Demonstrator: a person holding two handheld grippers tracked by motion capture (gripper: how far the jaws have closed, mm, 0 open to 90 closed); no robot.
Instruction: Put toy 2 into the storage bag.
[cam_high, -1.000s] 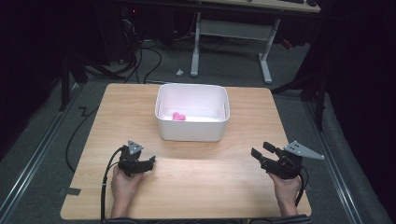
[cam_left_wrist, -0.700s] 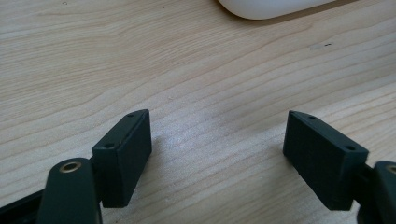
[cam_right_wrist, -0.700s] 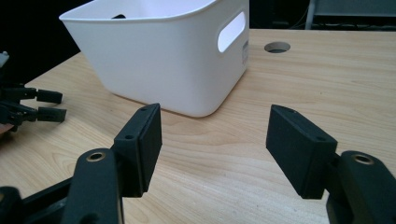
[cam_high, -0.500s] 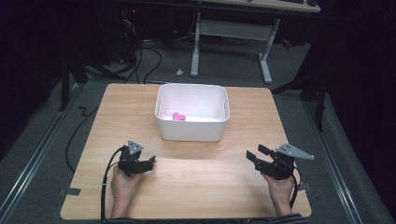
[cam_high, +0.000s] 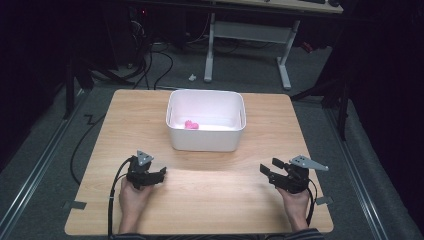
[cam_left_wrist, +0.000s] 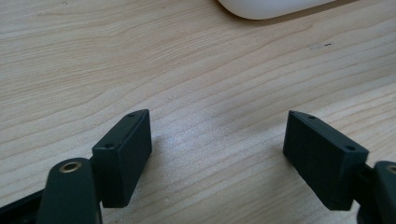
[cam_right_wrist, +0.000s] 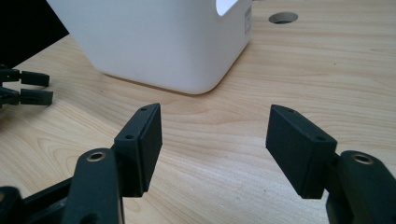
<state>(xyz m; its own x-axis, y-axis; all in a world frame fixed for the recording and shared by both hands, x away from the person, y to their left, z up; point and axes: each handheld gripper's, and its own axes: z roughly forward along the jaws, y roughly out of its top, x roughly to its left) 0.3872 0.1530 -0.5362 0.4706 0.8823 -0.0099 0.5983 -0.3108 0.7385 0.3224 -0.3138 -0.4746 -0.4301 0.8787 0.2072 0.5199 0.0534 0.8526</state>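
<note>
Both claws released, nothing gripped.

Left gripper (cam_high: 162, 172) is held low over the light wooden table (cam_high: 210, 200), jaws spread wide with bare wood seen between them in the left gripper view (cam_left_wrist: 217, 154).

Right gripper (cam_high: 265, 169) is likewise held low near the front right of the table, jaws apart and empty (cam_right_wrist: 215, 140).

White rounded plastic bin (cam_high: 205, 140) stands at table centre, beyond and between the two grippers, well apart from both. In the right gripper view the bin (cam_right_wrist: 159, 42) is seen ahead and left of the jaws.

Small pink object (cam_high: 191, 125) lies inside the bin on its floor, left of middle. Its shape can't be made out.
</note>
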